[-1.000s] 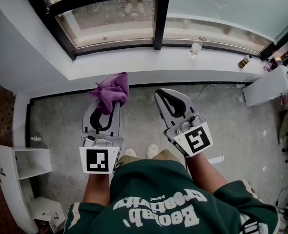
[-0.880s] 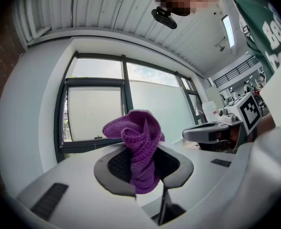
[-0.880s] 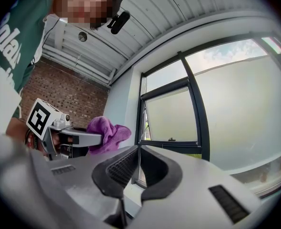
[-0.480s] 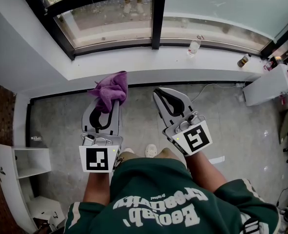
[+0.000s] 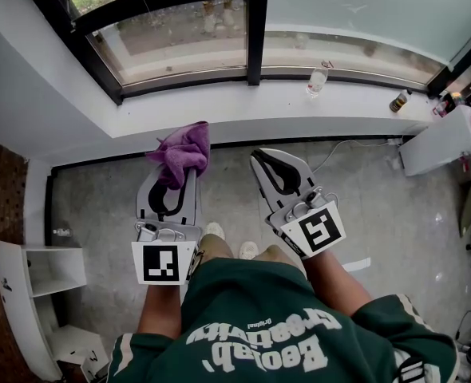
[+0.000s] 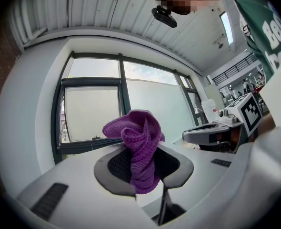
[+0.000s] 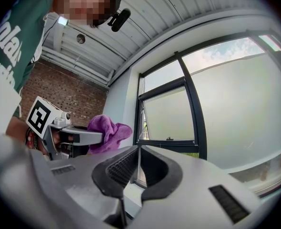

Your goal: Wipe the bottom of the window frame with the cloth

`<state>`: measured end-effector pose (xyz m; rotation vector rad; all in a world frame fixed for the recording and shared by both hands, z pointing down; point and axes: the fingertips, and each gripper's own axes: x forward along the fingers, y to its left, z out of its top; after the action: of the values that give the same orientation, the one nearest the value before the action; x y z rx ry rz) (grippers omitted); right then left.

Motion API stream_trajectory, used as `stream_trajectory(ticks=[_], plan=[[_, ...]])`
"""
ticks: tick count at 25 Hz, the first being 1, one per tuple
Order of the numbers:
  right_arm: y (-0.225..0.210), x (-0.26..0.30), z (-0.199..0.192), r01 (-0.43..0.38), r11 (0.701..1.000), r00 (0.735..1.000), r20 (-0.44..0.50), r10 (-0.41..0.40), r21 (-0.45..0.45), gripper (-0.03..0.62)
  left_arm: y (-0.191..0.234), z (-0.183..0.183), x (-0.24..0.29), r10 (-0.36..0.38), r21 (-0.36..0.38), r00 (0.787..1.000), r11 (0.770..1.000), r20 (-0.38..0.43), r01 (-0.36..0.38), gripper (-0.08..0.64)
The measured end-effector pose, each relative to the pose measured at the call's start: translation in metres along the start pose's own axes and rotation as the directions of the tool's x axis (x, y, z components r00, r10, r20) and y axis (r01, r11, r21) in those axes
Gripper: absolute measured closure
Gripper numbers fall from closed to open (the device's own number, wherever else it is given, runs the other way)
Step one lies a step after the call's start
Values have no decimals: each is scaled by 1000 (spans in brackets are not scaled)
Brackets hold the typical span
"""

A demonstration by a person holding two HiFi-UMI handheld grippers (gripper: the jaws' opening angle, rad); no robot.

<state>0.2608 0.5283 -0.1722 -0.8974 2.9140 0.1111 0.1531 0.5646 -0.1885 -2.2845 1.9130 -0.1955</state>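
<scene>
The left gripper (image 5: 174, 180) was observed with its fingers (image 6: 113, 173) clamped on a purple cloth (image 5: 180, 150). The cloth was seen bunched and projecting upward beyond the fingertips. In the head view it was held forward of the person, by the front edge of the white window sill (image 5: 251, 104). It was well apart from the dark bottom rail of the window frame (image 5: 189, 84), and no contact with the frame was recorded.

The right gripper (image 5: 271, 158) was held beside the left one at a similar height. Its fingers (image 7: 155, 168) were found pressed almost together, with only a thin slit between the pads and nothing held in them. In the right gripper view the window frame was seen ahead of the fingers.

A clear bottle (image 5: 318, 77) was noted upright on the sill, to the right of the frame's vertical bar. Grey floor (image 5: 379, 206) was seen below both grippers.
</scene>
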Motion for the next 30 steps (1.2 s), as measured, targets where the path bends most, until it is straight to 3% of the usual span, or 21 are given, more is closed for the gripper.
stream_trajectory(ticks=[5, 10, 16, 20, 30], plan=[[-7, 8, -8, 1, 1000, 1000, -2, -1, -3, 566, 5, -10, 13, 0, -8, 1000, 1000, 1, 0, 463], [-42, 49, -17, 27, 999, 1000, 2, -27, -19, 566, 28, -18, 67, -30, -19, 999, 999, 24, 31, 463], [-102, 103, -32, 82, 996, 996, -21, -83, -32, 566, 52, -33, 155, -98, -31, 994, 995, 38, 99, 463], [-148, 154, -35, 109, 994, 994, 5, -109, 25, 568, 76, -41, 230, -152, -49, 988, 987, 40, 154, 463], [-244, 273, -46, 204, 979, 979, 3, -204, 26, 568, 128, -55, 372, -291, -62, 955, 954, 52, 294, 463]])
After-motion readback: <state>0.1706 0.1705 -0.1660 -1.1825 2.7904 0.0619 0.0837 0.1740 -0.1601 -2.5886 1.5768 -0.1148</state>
